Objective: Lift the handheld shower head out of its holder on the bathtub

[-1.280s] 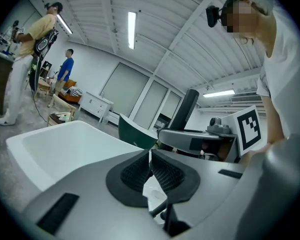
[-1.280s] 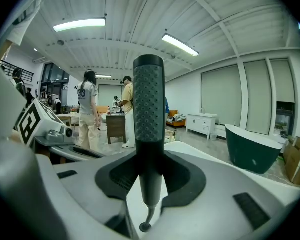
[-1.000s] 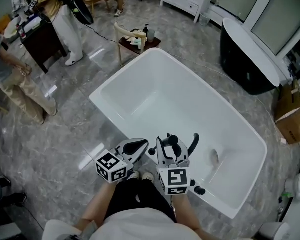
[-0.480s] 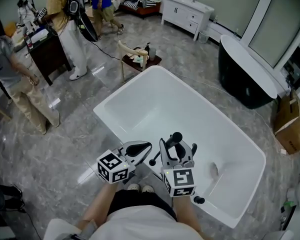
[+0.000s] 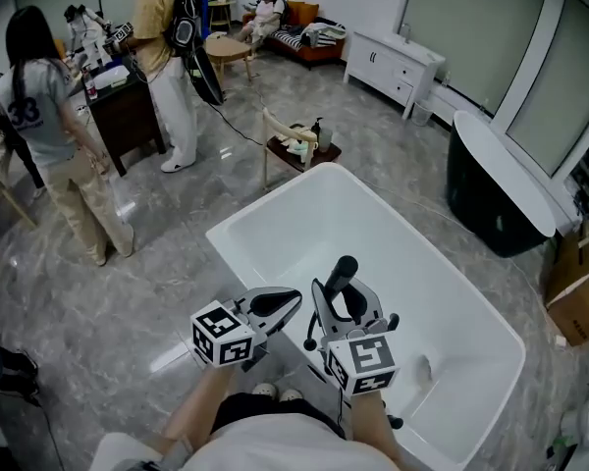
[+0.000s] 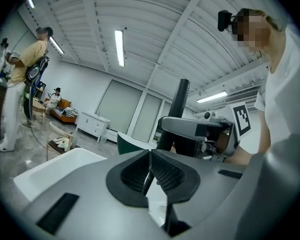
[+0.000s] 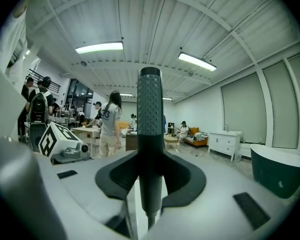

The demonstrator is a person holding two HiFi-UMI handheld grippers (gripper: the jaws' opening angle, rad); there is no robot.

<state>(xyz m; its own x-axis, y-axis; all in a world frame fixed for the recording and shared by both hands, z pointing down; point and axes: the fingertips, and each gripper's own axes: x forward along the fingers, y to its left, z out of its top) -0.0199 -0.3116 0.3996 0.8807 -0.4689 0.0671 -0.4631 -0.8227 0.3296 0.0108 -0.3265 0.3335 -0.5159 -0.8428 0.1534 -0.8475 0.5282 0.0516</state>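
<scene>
The black handheld shower head [image 5: 342, 276] stands upright over the near rim of the white bathtub [image 5: 238, 234]. My right gripper [image 5: 347, 305] is shut on its handle. In the right gripper view the dotted black handle [image 7: 150, 124] rises straight up between the dark pads [image 7: 115, 176], and my right gripper [image 7: 150, 180] grips it low down. My left gripper [image 5: 280, 302] hangs just left of it, shut with nothing held. In the left gripper view its pads meet at my left gripper [image 6: 150, 170], with the shower head [image 6: 180, 101] beyond. A black fitting [image 5: 397, 422] sits on the tub's near rim.
Several people stand at the back left around a dark table [image 5: 128, 106]. A small wooden stand with bottles [image 5: 301, 147] is beyond the tub's far end. A black bathtub [image 5: 499, 204], a white cabinet [image 5: 398, 67] and a cardboard box [image 5: 575, 287] are on the right.
Both grippers have risen. The shower head has come up with the right gripper, away from the tub's rim. The head view has tilted up and shows more of the room.
</scene>
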